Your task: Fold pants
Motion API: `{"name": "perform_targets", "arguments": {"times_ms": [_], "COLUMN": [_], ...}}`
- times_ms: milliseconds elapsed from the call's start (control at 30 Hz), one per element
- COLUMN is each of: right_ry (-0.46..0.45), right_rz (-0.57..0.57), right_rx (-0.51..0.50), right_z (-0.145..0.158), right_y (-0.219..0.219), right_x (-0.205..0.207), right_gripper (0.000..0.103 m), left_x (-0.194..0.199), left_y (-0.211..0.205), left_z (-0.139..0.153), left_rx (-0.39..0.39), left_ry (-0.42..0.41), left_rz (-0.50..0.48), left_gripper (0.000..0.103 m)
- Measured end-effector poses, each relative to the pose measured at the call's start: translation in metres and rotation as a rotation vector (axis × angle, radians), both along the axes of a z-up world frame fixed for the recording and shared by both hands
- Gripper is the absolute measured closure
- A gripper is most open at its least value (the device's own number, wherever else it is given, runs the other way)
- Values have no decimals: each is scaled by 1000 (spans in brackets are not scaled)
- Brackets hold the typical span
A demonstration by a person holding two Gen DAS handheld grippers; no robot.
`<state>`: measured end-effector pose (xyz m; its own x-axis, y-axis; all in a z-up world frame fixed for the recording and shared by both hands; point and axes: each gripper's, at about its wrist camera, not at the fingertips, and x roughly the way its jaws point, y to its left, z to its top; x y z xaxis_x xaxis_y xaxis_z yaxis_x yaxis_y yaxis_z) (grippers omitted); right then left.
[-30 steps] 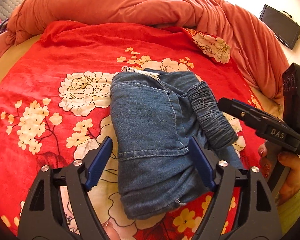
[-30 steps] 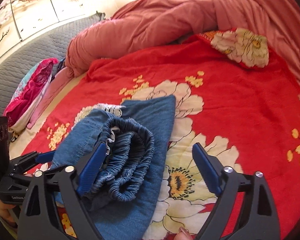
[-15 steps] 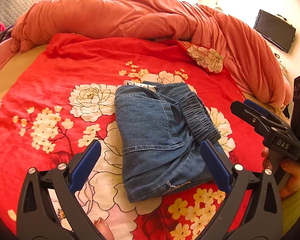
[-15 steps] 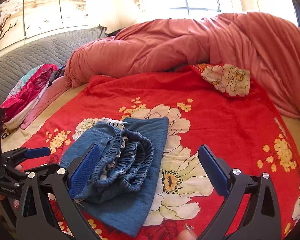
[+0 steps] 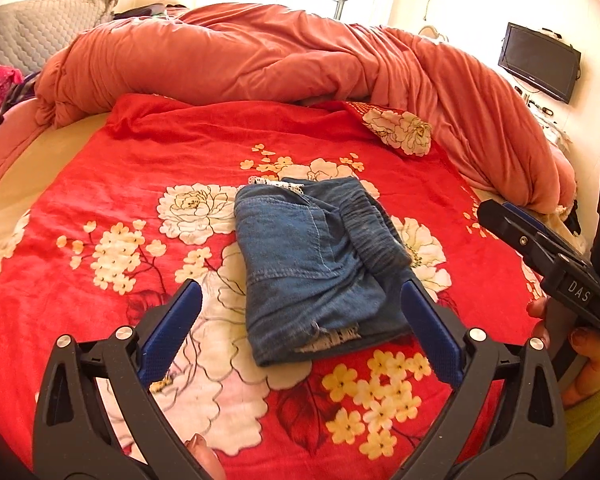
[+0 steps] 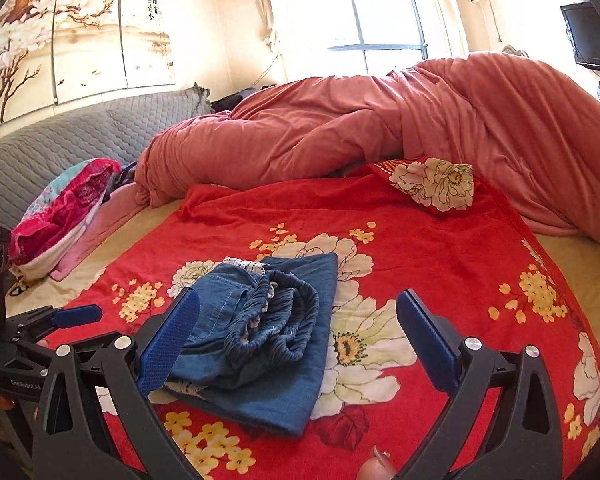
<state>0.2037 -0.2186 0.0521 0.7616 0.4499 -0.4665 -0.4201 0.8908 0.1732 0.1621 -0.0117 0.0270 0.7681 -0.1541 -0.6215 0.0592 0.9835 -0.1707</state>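
Observation:
Blue denim pants (image 5: 316,264) lie folded into a compact bundle on the red floral blanket (image 5: 120,160), the elastic waistband on top at the right side. My left gripper (image 5: 300,332) hovers open above and short of the bundle's near edge, nothing between its blue pads (image 5: 168,332). In the right wrist view the same pants (image 6: 268,328) lie left of centre, and my right gripper (image 6: 300,344) stands open over them and the blanket beside them, touching nothing. Each gripper shows at the edge of the other's view: the right one (image 5: 540,248), the left one (image 6: 60,320).
A bunched salmon-pink duvet (image 5: 260,56) runs along the far and right sides of the bed. A floral pillow corner (image 5: 400,132) pokes out beneath it. Pink clothes (image 6: 60,208) lie at the left by a grey quilted headboard (image 6: 80,136). A television (image 5: 540,60) hangs on the right wall.
Both grippers have pulled back and risen from the folded pants, and their jaws opened wider. The bundle now lies free on the blanket, smaller in both views.

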Motion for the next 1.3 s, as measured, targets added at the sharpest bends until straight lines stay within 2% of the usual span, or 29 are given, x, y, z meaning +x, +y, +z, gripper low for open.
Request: {"name": "perform_targets", "arguments": {"times_ms": [367, 567, 800, 1000, 1300], "right_ry": [-3, -3, -6, -27, 23], "right_rz": [-52, -54, -39, -24, -35], "right_rx": [20, -36, -56, -95, -109], "right_z": [-4, -13, -21, -25, -45], "right_y": [-22, -22, -21, -14, -14], "right_x": [-40, -66, -93, -113, -127], "right_gripper": [5, 5, 5, 5, 5], "left_x": [-44, -62, -80, -91, -105], "left_y": [-2, 1, 1, 1, 3], "left_z": [-9, -13, -19, -27, -49], "left_rx": [-28, -25, -9, -7, -8], "left_ry": [-2, -4, -13, 7, 60], "left_rz": [34, 51, 63, 59, 64], "left_gripper": [10, 10, 10, 10, 10]}}
